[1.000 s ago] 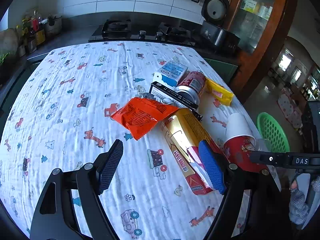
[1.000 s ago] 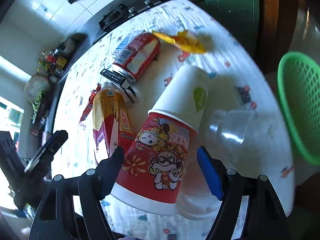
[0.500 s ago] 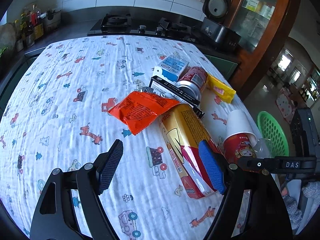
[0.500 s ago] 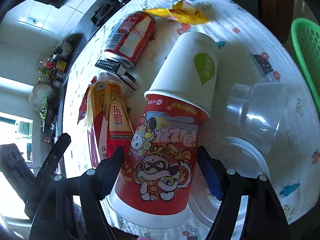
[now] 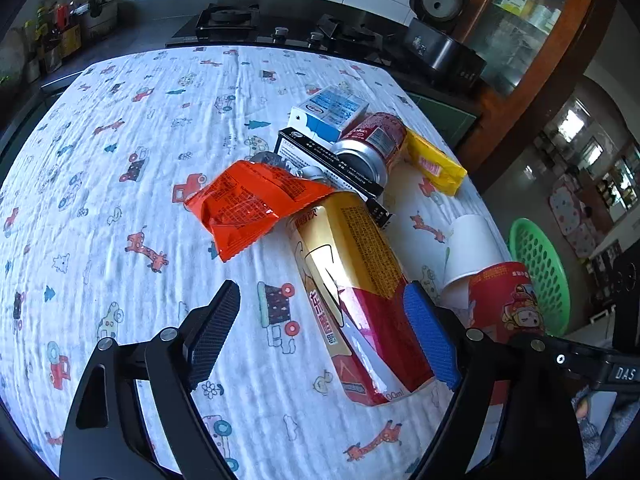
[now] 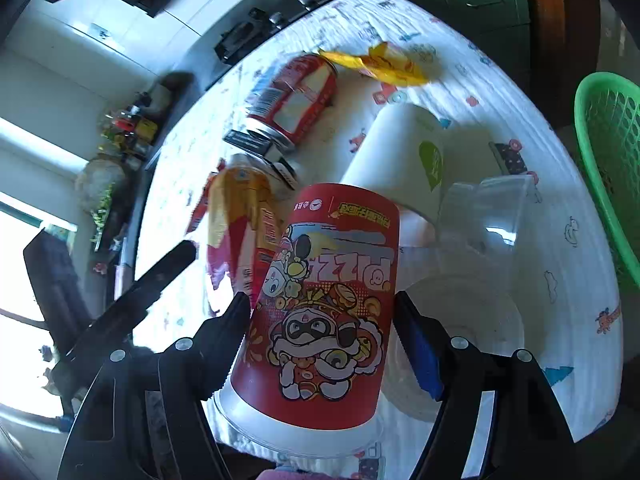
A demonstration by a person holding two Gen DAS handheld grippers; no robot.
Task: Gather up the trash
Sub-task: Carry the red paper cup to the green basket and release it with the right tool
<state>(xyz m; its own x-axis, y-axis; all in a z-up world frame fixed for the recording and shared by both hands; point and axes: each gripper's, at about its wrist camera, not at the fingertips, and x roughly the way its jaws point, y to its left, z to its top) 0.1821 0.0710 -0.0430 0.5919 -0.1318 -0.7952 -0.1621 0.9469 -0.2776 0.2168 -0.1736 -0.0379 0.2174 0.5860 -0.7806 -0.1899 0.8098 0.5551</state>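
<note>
Jaws of the left gripper (image 5: 320,324) stood wide apart and held nothing. In the left wrist view, the gold carton (image 5: 352,292) lay on the cloth (image 5: 120,160) between the pads, closer to the blue right pad (image 5: 428,340), which looked to be touching its side or just beside it. Its long axis ran away from the jaws, a little tilted to the left, so the pads faced its long sides. Further on I counted one orange packet (image 5: 248,204), one black box (image 5: 332,164), one white-blue carton (image 5: 328,114), one red can (image 5: 372,144), one yellow wrapper (image 5: 434,162), one white cup (image 5: 470,252) and one red cup (image 5: 506,300). The green basket (image 5: 540,276) stood off the table edge, to the right.

In the right wrist view, the right gripper (image 6: 322,332) had the red cup (image 6: 328,300) between its pads, with both pads at the cup's sides. It seemed grasped, or very near to it, because no gap showed. The cup's axis pointed forward, with the wide mouth toward the camera. Just beside it lay one white cup (image 6: 400,160) and two clear plastic containers (image 6: 484,212), as far as I could tell. The basket (image 6: 600,152) lay to the right, so the right hand was the nearer one to it.
</note>
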